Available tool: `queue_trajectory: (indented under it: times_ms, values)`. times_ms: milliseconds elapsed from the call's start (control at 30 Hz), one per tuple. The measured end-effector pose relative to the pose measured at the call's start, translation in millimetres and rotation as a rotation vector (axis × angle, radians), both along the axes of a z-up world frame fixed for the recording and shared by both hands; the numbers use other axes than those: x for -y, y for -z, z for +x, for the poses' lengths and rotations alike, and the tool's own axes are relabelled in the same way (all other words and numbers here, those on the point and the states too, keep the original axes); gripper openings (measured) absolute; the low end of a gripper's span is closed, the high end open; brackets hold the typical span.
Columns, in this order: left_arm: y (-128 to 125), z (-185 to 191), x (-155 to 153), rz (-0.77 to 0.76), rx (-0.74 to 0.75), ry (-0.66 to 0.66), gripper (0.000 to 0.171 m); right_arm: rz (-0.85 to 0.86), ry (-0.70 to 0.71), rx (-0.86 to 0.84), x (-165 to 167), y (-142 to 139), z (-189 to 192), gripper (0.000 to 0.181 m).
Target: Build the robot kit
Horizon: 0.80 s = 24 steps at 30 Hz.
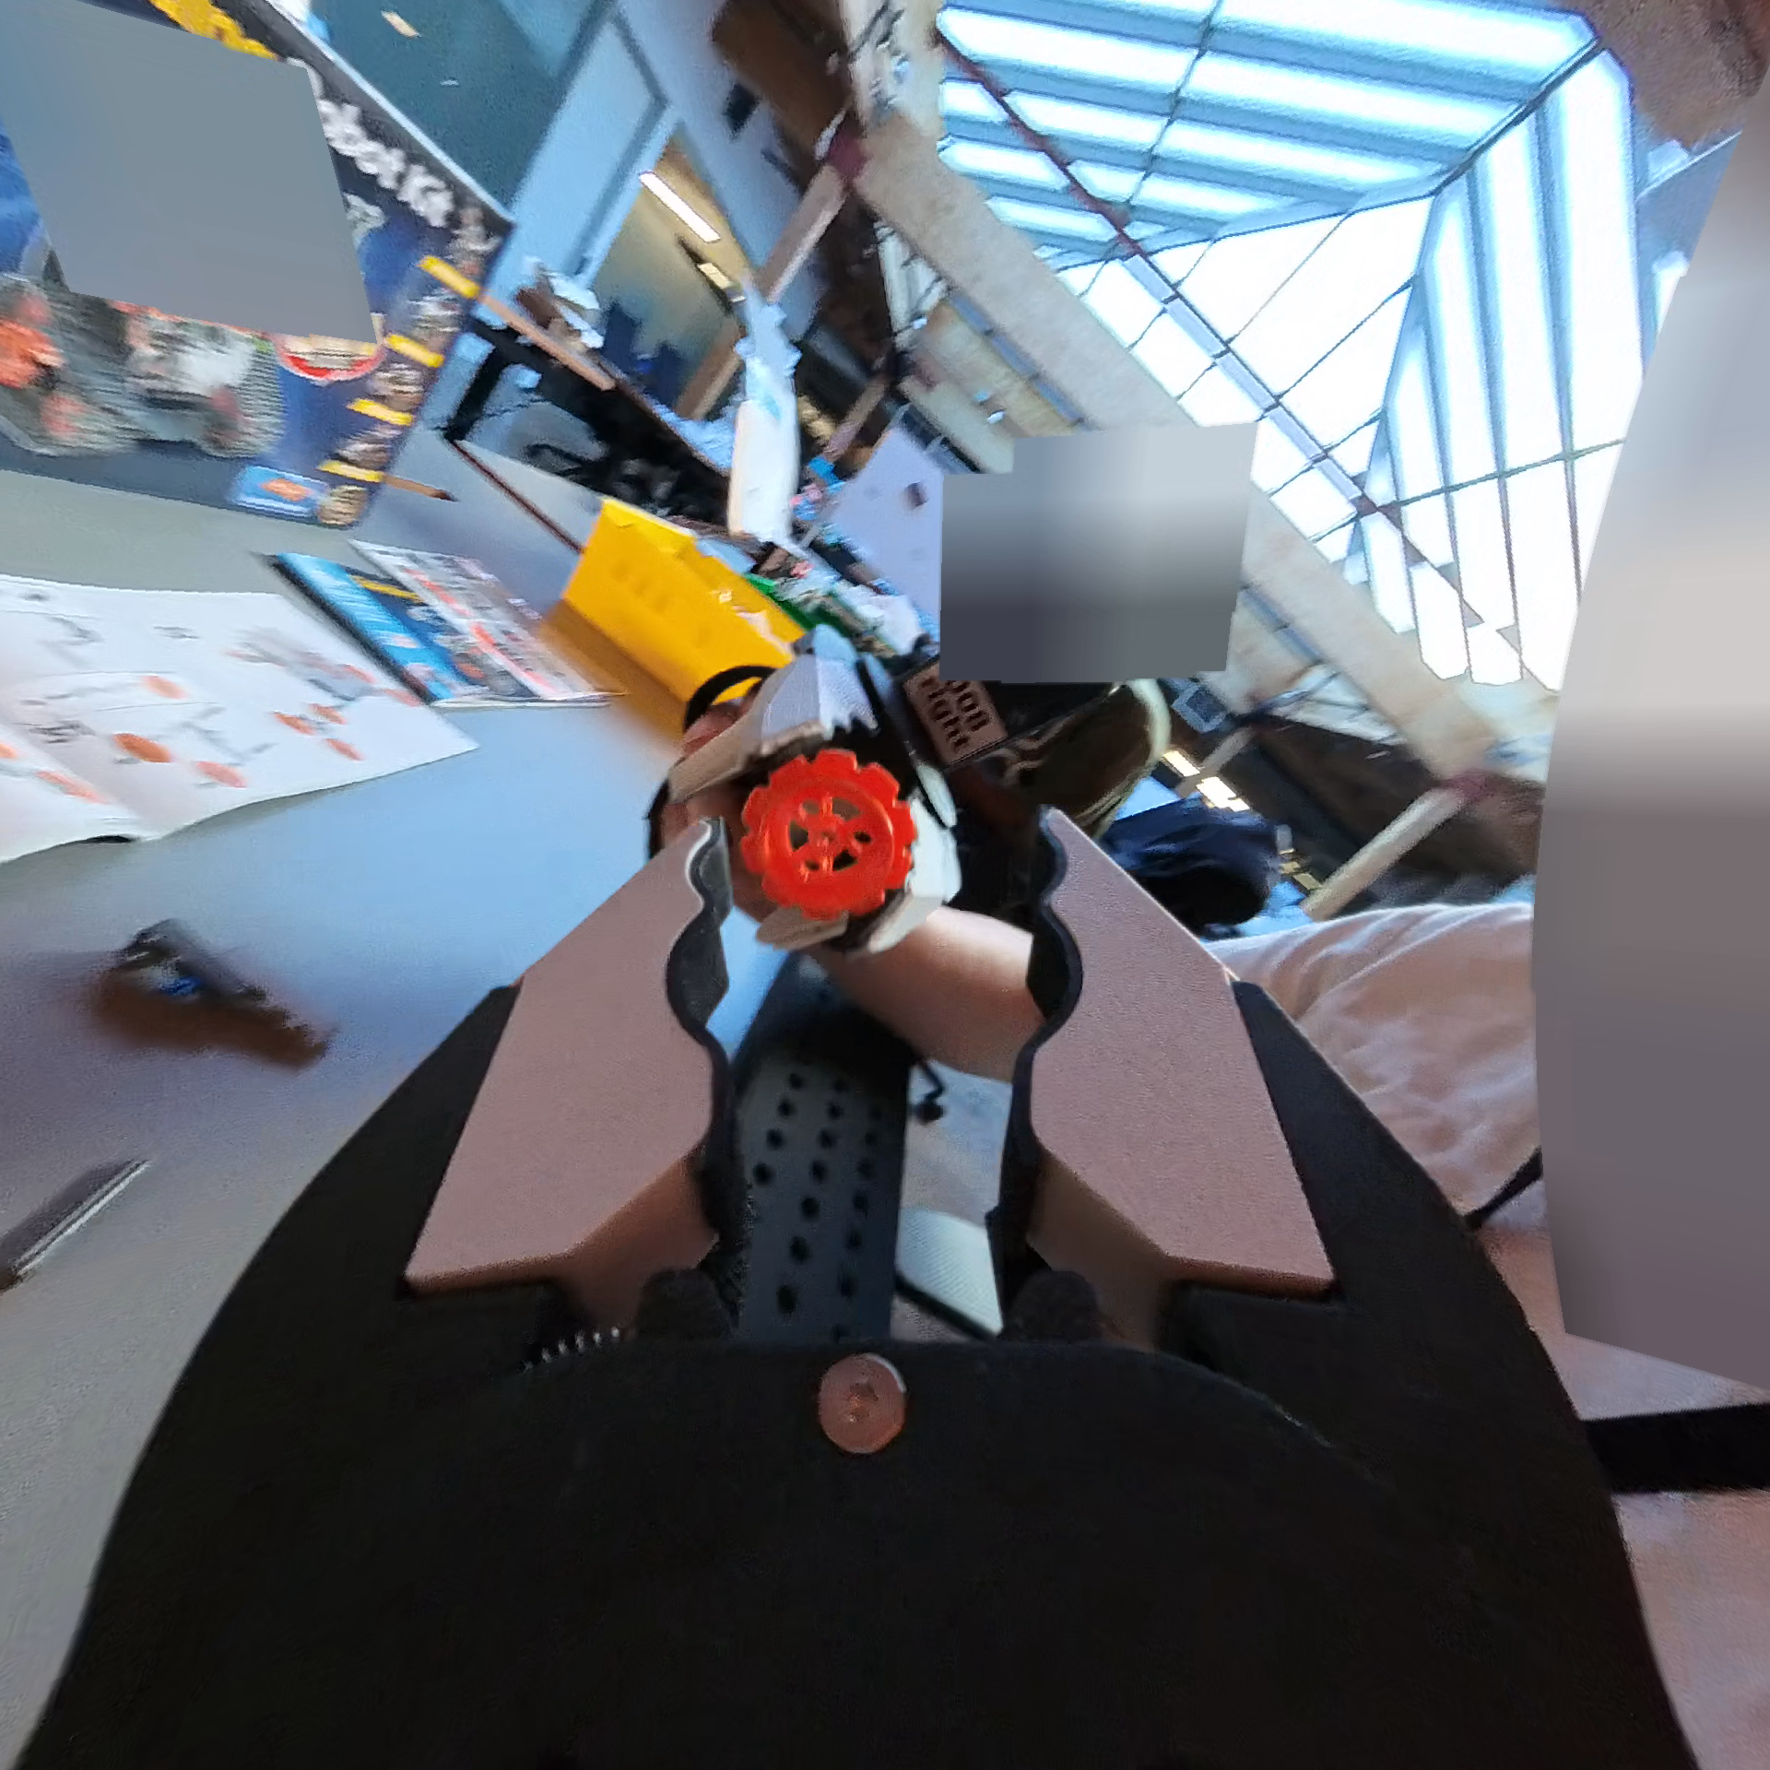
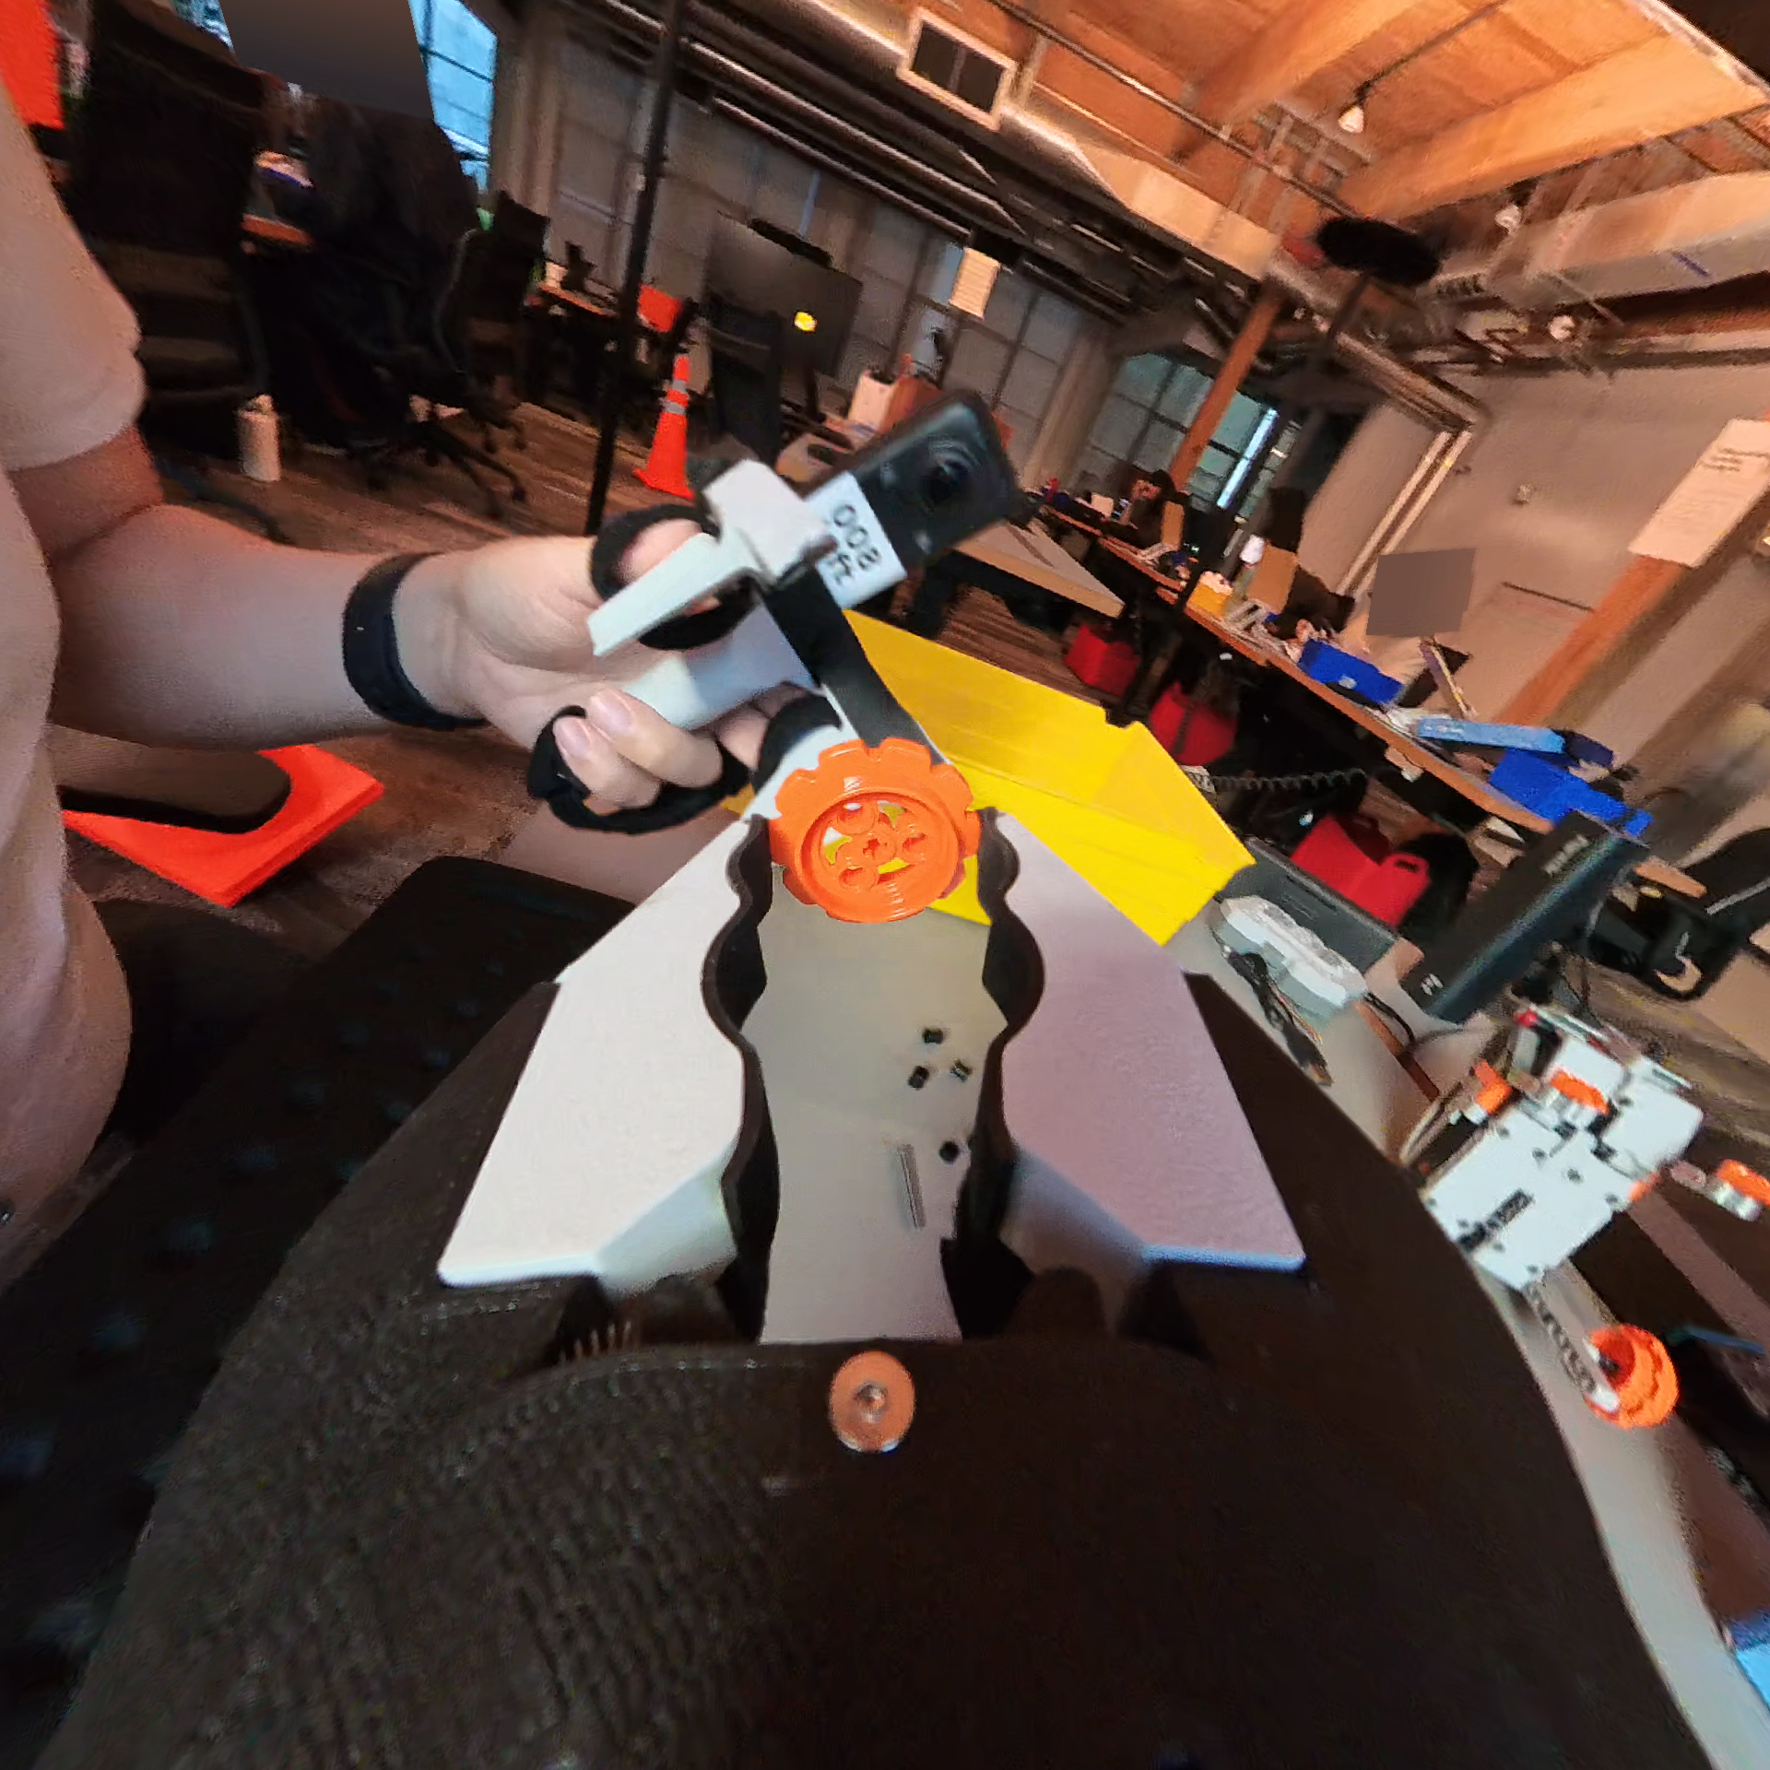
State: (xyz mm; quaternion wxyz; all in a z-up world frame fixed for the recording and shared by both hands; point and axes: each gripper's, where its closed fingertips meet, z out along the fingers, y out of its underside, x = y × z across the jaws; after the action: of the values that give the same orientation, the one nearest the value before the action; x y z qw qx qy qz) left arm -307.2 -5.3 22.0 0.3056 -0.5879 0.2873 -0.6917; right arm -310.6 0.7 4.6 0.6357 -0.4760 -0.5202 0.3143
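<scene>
My right gripper point(image 2: 873, 838) is shut on an orange toothed wheel point(image 2: 873, 828) and holds it at its fingertips, up in the air. In the left wrist view the same wheel point(image 1: 826, 833) faces me, clamped between the right gripper's white fingers point(image 1: 714, 757). My left gripper point(image 1: 881, 833) is open and empty, and the wheel sits just beyond its tips, close to its left finger. In the right wrist view a hand point(image 2: 536, 642) holds the left gripper, whose black body reaches down to just behind the wheel. Its fingertips are hidden there.
A yellow bin point(image 2: 1082, 766) stands on the grey table point(image 1: 383, 919) behind the wheel. A white and orange brick model point(image 2: 1552, 1140) and a second orange wheel point(image 2: 1633, 1374) lie at the right. Open instruction sheets point(image 1: 192, 709), a printed box point(image 1: 287, 402) and small dark parts point(image 2: 934, 1063) are also on the table. Less than 4 cm separates the two grippers' tips.
</scene>
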Motion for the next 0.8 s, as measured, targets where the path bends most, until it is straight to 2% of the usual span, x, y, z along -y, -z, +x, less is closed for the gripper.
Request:
queue_trajectory:
  times_ms: [100, 200, 233, 300, 367, 433, 467, 533, 633, 700, 800]
  values:
    - [-1.0, 11.6, 0.9, -0.028, 0.025, 0.058, 0.052, 0.035, -0.005, 0.027, -1.9, -1.3, -3.6, 0.042]
    - [10.6, 20.0, -6.1, -0.007, -0.044, 0.027, 0.031, 0.052, -0.012, 0.038, -2.4, 1.9, -5.0, 0.041]
    - [11.4, 20.8, -7.6, -0.005, -0.044, 0.024, 0.03, 0.065, 0.0, 0.025, -3.6, 2.0, -4.2, 0.042]
    - [14.8, 21.8, -7.8, -0.019, -0.046, 0.034, 0.031, 0.072, 0.013, 0.015, -5.0, 5.2, -2.3, 0.042]
    - [24.9, 23.2, -7.1, -0.034, -0.079, 0.045, 0.058, 0.077, 0.022, 0.012, -5.7, 7.0, 0.2, 0.042]
    - [28.1, 24.8, 0.9, -0.031, -0.067, 0.086, 0.06, 0.06, -0.003, -0.028, -1.6, 1.7, 2.1, 0.042]
    - [23.1, 25.7, 5.8, -0.038, -0.021, 0.112, 0.06, 0.039, -0.035, -0.062, 2.8, -2.2, 2.1, 0.042]
    - [5.3, 24.5, 14.5, -0.062, 0.128, 0.177, 0.044, -0.005, -0.097, -0.133, 11.0, -9.6, 2.1, 0.042]
    - [-4.0, 27.6, 25.5, -0.108, 0.231, 0.276, 0.039, -0.041, -0.165, -0.201, 21.9, -18.3, 2.0, 0.042]
    - [-2.2, 30.0, 24.7, -0.109, 0.226, 0.269, 0.039, -0.036, -0.145, -0.185, 19.6, -15.1, 4.5, 0.042]
    - [17.6, 35.6, 15.0, -0.052, 0.055, 0.181, 0.038, 0.005, -0.061, -0.065, 8.9, 4.2, 7.5, 0.042]
